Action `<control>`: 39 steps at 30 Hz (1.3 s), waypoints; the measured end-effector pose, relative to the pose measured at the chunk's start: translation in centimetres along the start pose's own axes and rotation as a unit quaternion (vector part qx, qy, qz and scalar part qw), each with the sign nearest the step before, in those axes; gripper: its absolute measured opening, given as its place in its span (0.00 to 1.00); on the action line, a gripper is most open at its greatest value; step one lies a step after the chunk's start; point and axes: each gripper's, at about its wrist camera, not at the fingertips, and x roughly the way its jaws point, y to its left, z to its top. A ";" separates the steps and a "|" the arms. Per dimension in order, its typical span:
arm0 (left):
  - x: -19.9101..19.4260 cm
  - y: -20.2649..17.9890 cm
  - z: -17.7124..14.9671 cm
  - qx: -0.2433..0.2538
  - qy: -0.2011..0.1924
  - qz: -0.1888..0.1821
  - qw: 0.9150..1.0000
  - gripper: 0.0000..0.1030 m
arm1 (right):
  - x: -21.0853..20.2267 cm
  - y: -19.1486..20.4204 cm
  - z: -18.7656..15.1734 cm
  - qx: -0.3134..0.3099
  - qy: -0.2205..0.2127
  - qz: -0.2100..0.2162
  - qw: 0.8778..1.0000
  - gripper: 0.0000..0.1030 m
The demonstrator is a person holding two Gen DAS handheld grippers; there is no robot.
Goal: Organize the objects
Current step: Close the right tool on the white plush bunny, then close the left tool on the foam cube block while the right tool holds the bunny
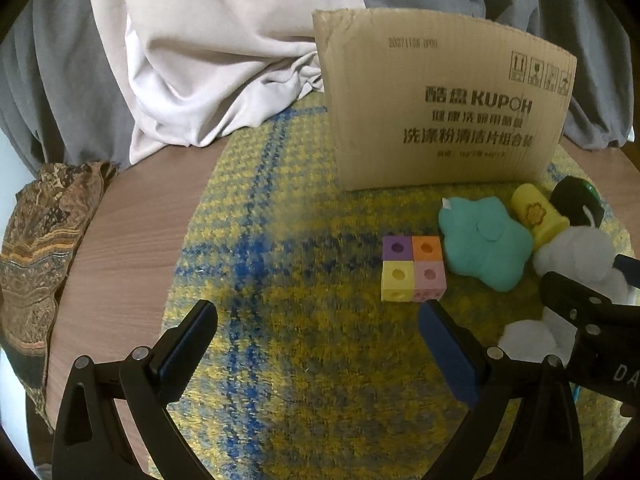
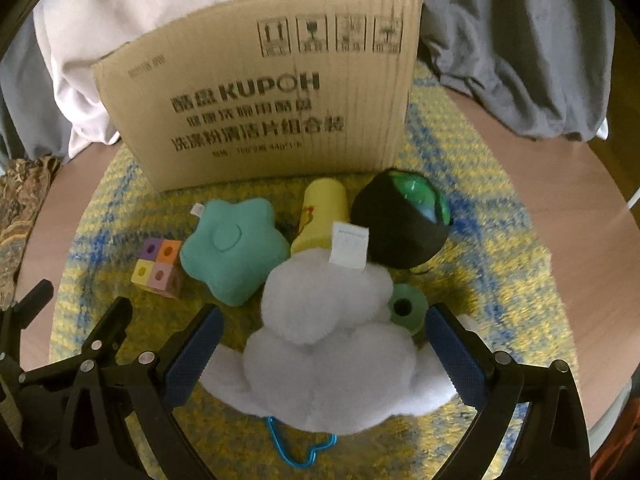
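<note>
On a yellow-blue woven mat [image 1: 280, 220] lie a block of pastel cubes [image 1: 413, 270], a teal star plush [image 1: 486, 240], a yellow cup [image 1: 538, 214] on its side, a black-green ball [image 1: 576, 200] and a white plush [image 1: 576, 264]. My left gripper [image 1: 316, 320] is open over bare mat, its right pad just short of the cubes. My right gripper [image 2: 320, 324] is open, and the white plush [image 2: 332, 340] fills the space between its blue pads. A green spool [image 2: 404, 308] sits by the right pad. A blue clip [image 2: 300, 448] pokes out under the plush.
A cardboard box [image 2: 256, 100] stands upright behind the toys. Grey and white fabric [image 1: 220, 60] is piled beyond it. A patterned cloth [image 1: 40, 248] hangs over the left edge of the wooden table [image 1: 132, 220]. The left gripper [image 2: 82, 300] shows left of the right one.
</note>
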 end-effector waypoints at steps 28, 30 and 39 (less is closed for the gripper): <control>4.2 -3.6 1.4 0.013 0.028 -0.060 0.998 0.75 | 0.1 -1.7 -0.2 0.014 -0.010 0.010 1.000 0.70; 4.2 -3.7 1.4 0.011 0.023 -0.059 0.998 0.65 | 0.1 -1.7 -0.2 0.014 -0.010 0.011 1.000 0.70; 3.6 -4.1 1.3 0.004 0.030 -0.084 0.996 0.38 | -0.5 -2.0 0.0 0.018 -0.018 0.008 1.000 0.68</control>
